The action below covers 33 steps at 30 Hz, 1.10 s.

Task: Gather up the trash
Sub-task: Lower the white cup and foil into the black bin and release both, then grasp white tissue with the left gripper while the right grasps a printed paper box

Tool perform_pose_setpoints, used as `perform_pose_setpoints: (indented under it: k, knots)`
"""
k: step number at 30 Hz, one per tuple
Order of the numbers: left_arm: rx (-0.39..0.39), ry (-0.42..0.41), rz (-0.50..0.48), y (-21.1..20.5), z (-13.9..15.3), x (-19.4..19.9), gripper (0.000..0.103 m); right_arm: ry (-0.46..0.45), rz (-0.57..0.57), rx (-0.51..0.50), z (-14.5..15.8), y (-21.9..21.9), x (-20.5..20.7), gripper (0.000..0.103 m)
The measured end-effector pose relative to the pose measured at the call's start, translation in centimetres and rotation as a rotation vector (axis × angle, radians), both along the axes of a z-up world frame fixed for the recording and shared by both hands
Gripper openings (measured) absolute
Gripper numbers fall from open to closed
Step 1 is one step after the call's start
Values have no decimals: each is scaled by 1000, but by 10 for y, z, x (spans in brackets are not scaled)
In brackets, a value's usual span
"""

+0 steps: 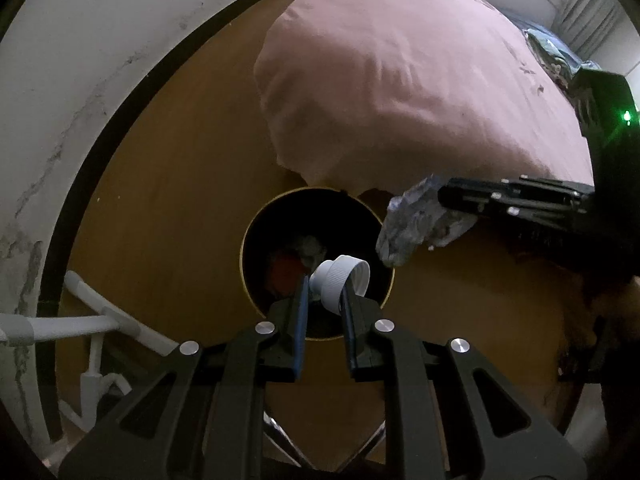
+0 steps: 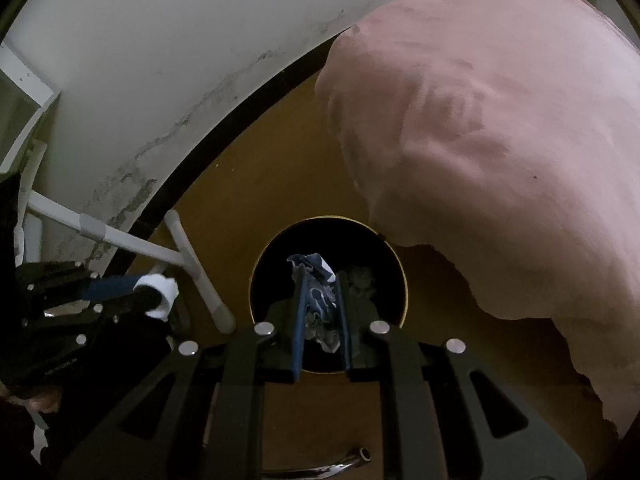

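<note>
Above the dark round bin opening (image 1: 316, 240), a white ribbed plastic cap (image 1: 340, 280) is clamped in the left gripper (image 1: 325, 294); beside its rim, crumpled bluish-white wrapper (image 1: 416, 224) is pinched by the right gripper (image 2: 320, 300); release seems called for next.

floor: brown wood-look floor (image 1: 168, 184), bare patch left of centre; same surface in right wrist view (image 2: 280, 168)
bedding: pink bedding (image 1: 400, 80), large, rumpled, hangs down over the floor; fills the right side in right wrist view (image 2: 500, 140)
wall: white wall (image 1: 80, 60), grey scuffs and cracked paint low down
skirting: black skirting strip (image 1: 132, 108) between wall and floor
frame: white tube frame (image 1: 92, 320) at lower left, pale tape wrapped at a joint
curtain: light curtain (image 1: 588, 4) far top right, blurred
chrome: chrome tube end (image 2: 360, 456) at bottom edge, partly hidden
</note>
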<state>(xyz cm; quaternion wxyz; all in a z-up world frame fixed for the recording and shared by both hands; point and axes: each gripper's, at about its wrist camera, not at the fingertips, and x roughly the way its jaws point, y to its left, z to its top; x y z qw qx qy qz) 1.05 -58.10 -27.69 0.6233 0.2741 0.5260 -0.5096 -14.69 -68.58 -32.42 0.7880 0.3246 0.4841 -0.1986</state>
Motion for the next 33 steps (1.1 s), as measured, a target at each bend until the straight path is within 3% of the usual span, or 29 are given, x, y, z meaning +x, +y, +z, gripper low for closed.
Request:
perform_pose_setpoints:
  k: [1,2,3,4,9,12,18,21,25,28,33]
  knots:
    - [3,-13,12,-4,-1,2,25,1,2,13,0,-1,1,30]
    - [4,-19,19,-1,1,4,50,-5,-3,14,1,-2,1,42]
    - [0,-24,26,-4,3,3,61,-11,-14,0,5,-1,-1,67]
    - [-13,-36,32,-5,6,2,69,-23,-25,-19,10,-1,-4,74]
    - [-28,-68,28,-2,21,-4,76,-57,-52,-30,34,1,-19,74]
    - [-57,-94,34,4,47,-14,85,-78,-77,-68,59,5,-31,79]
    - [-213,-157,6,50,139,-42,94,-187,-53,-204,147,31,-40,86]
    - [-291,-209,54,102,188,-42,96,-262,39,-262,195,68,-17,88]
    - [-345,-298,231,206,232,-20,96,-370,264,-278,244,149,36,88]
    - [-331,-363,426,296,246,7,96,-440,459,-241,267,224,83,88]
    - [-240,-470,754,453,246,38,96,-485,754,-208,288,362,151,88]
